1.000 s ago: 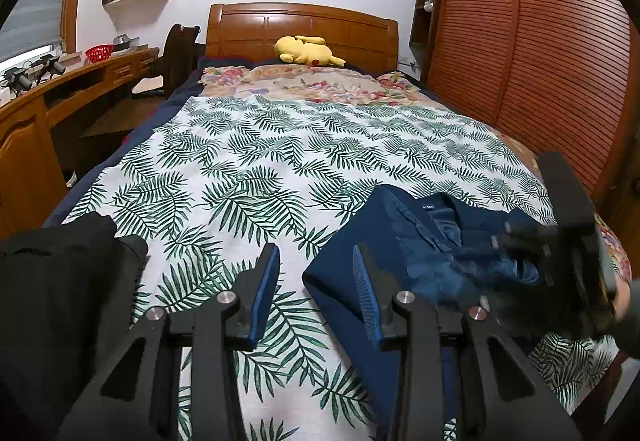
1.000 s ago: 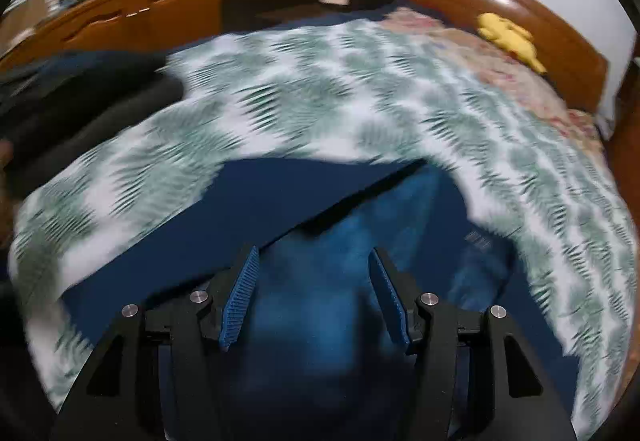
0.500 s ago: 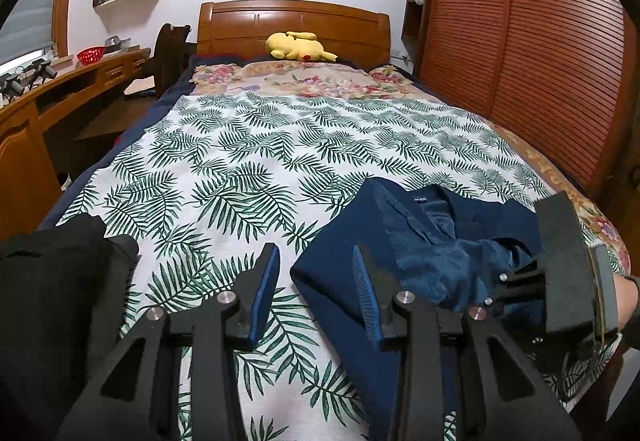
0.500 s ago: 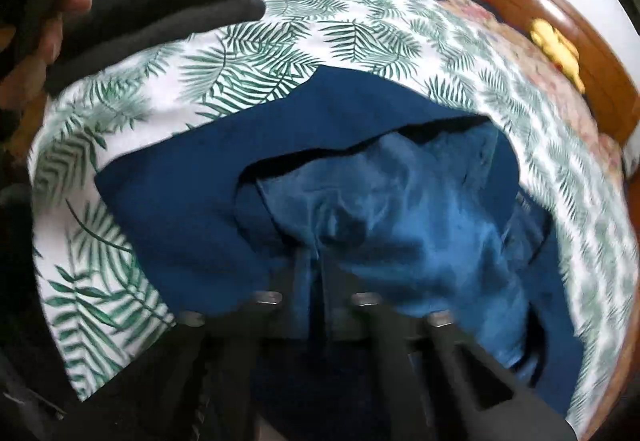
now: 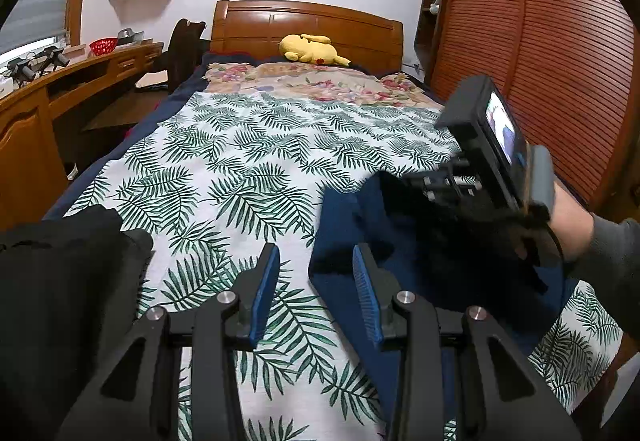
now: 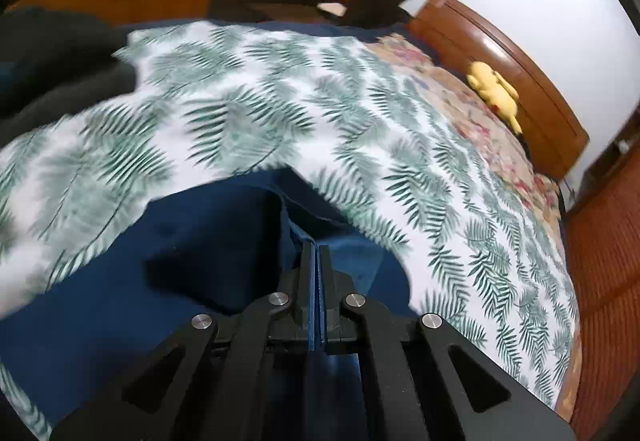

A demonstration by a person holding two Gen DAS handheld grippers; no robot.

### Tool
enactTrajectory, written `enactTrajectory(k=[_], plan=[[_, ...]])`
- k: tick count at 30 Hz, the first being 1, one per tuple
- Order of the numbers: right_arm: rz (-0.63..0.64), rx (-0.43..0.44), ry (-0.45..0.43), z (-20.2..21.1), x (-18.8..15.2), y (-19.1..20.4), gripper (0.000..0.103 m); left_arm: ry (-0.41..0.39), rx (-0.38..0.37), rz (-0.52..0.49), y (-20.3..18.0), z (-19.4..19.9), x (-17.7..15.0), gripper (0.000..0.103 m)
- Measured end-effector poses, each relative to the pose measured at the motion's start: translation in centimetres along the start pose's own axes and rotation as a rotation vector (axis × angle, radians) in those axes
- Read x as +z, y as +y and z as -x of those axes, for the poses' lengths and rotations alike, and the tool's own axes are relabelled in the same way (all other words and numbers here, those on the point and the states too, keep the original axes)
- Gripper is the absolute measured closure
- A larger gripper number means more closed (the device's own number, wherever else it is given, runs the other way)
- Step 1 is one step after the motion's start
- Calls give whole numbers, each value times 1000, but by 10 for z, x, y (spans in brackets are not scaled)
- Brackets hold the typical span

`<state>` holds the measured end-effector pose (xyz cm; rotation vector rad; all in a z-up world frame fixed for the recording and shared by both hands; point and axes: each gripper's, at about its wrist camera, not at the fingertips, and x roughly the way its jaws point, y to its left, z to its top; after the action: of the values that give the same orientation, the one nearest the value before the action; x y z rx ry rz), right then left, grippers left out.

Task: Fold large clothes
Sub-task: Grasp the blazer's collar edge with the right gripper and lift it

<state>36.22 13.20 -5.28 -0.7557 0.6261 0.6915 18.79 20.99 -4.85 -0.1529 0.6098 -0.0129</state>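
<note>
Near the foot of the palm-print bed, the soft, limp navy jacket is pinched by the right gripper with closed jaws, the left gripper open and empty; hems are judged best grasped.

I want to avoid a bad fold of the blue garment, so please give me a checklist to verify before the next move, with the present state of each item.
1. Right gripper shut on the blue garment: ok, blue cloth sits between the closed fingers.
2. Left gripper free to take a second hold: ok, open with nothing between its fingers.
3. Left gripper near the garment's edge: ok, the edge lies just past its right finger.
4. Free space on the leaf-print bedspread beyond the garment: ok.
5. Black clothing apart from the blue garment: ok, bedspread shows between them.
6. Garment lies flat without hidden creases: cannot tell, the right gripper covers part.
</note>
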Motion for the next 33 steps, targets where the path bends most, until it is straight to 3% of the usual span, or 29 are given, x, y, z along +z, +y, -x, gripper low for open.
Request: enactTrajectory(k=[5, 8, 9, 10, 12, 17, 19, 22, 27, 33], plan=[[-61, -29, -57, -7, 23, -19, 103, 6, 0, 10, 4, -2, 0, 67], [-35, -117, -101, -4, 32, -18, 103, 16, -4, 2, 1, -5, -1, 67], [-44, -130, -93, -4, 33, -18, 99, 18, -6, -1, -1, -7, -1, 67], [-63, -134, -74, -3, 33, -22, 85, 19, -11, -5, -4, -8, -1, 67], [-104, -103, -67, 4, 26, -31, 68, 23, -17, -19, -12, -12, -1, 67], [-176, -20, -50, 46, -31, -46, 62, 39, -33, -48, -35, -25, -2, 67], [-192, 0, -28, 63, -63, -47, 48, 56, -52, -69, -50, -34, -5, 67], [-201, 13, 20, 82, -113, -49, 37, 88, -89, -112, -79, -49, -11, 67], [-226, 30, 132, 94, -181, -52, 33, 124, -131, -172, -123, -69, -17, 67], [-255, 45, 176, 90, -220, -53, 30, 150, -177, -224, -165, -90, -21, 67]])
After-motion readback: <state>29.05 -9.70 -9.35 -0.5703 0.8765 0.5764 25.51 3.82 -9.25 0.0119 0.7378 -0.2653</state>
